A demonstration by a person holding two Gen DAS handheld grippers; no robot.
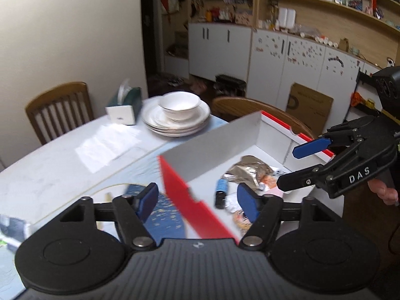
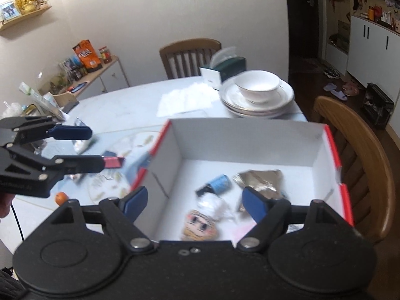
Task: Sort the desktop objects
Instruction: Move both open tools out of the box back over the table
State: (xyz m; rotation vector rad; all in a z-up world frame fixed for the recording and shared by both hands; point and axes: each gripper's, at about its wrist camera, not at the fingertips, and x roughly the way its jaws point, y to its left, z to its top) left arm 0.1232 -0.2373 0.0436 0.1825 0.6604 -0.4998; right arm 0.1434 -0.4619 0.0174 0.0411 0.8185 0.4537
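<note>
Red box wall (image 1: pixel 190 195) stands between the left tool (image 1: pixel 197 203) fingers

The box (image 2: pixel 250 145) looks like matt white cardboard inside, its outer faces a smoother red; in it lies a crinkled, shiny foil packet (image 2: pixel 260 178); the bowl (image 2: pixel 257 86) and plates (image 2: pixel 252 105) are glossy white china with a thin dark rim line; both chairs (image 2: pixel 355 150) are varnished wood; the grippers are matt black plastic with dull blue finger pads (image 2: pixel 252 203) and bright metal pins.
</note>
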